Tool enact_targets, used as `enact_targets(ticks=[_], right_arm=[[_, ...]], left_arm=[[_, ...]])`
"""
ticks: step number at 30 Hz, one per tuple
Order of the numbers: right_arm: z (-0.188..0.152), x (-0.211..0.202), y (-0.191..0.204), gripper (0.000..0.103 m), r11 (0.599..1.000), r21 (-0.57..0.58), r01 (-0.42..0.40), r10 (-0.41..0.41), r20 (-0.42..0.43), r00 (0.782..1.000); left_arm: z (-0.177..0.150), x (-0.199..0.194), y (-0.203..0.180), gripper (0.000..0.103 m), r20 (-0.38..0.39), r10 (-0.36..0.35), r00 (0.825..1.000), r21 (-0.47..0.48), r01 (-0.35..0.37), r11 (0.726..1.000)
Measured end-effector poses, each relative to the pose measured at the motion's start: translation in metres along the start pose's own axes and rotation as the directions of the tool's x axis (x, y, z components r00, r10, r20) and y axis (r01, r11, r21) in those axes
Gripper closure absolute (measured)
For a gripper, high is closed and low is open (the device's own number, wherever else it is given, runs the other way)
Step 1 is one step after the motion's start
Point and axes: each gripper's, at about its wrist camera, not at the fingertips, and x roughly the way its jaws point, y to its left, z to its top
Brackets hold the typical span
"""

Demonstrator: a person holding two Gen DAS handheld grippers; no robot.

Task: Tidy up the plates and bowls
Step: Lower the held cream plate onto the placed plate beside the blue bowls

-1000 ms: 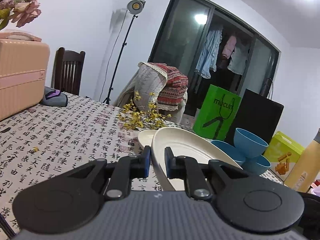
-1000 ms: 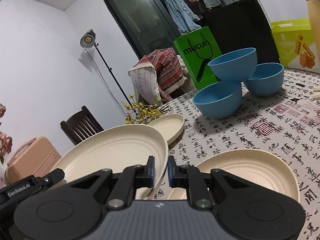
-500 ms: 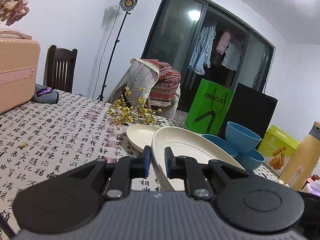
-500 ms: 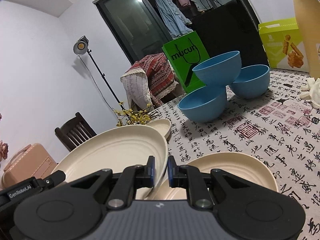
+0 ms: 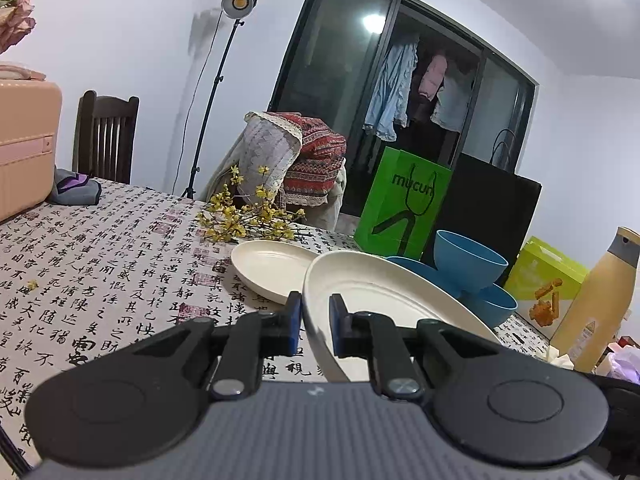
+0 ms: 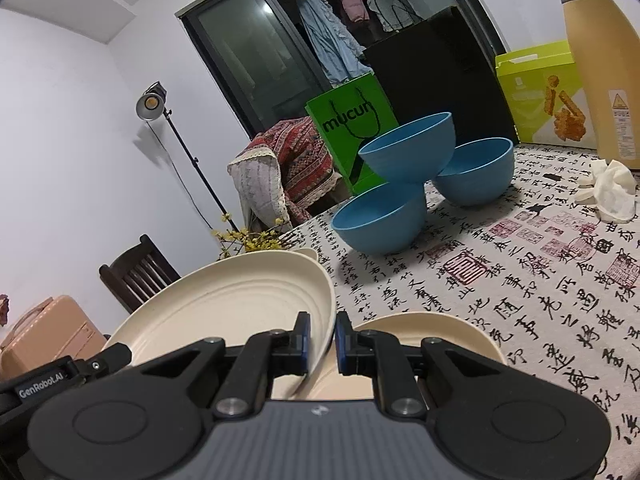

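I hold one big cream plate (image 5: 380,296) between my two grippers. My left gripper (image 5: 314,326) is clamped on its near rim, blue pads pressing either side of the edge. My right gripper (image 6: 322,340) pinches the opposite rim the same way, so the plate hangs tilted between them, clear of the tablecloth (image 6: 540,300).

In the right view a second cream plate (image 6: 432,332) lies flat on the cloth, just beyond and to the right of my right fingers; the held plate's edge overlaps it in the picture, but I cannot tell whether they touch. A smaller cream plate (image 5: 272,266) rests on the cloth beyond the held one in the left view, near a sprig of yellow flowers (image 5: 248,220).

Further back stand three blue bowls (image 6: 408,148): two sit on the cloth side by side, and the third is perched upright across their rims. Behind them stand a green bag (image 6: 352,120) and a black bag (image 6: 440,68). A tan bottle (image 6: 600,60) stands at the far right with a lime box (image 6: 540,92) beside it, and a crumpled white tissue (image 6: 608,188) lies on the cloth in front of the bottle. A pink suitcase (image 5: 24,144) sits at the left end of the table, with a dark chair (image 5: 104,136) behind it.
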Motion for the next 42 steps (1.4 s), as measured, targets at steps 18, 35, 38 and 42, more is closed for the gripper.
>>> enact_targets(ticks=[18,35,38,42], right_arm=[[0.006,-0.010,-0.029,0.090,1.000,0.001,0.025,-0.025,0.012,1.000],[0.006,-0.018,-0.054,0.090,0.999,0.019,0.046,-0.046,0.023,0.999],[0.005,-0.019,-0.058,0.090,0.999,0.024,0.048,-0.049,0.024,0.999],[0.003,-0.020,-0.062,0.090,0.998,0.021,0.052,-0.053,0.024,0.998]], left_arm=[[-0.016,0.007,-0.025,0.089,-0.022,-0.038,0.999,0.011,0.039,0.999],[-0.035,0.012,-0.041,0.089,-0.063,-0.057,0.996,0.030,0.059,0.998],[-0.038,0.015,-0.042,0.089,-0.077,-0.057,0.995,0.028,0.060,0.998],[-0.045,0.018,-0.043,0.089,-0.092,-0.056,0.994,0.033,0.059,0.998]])
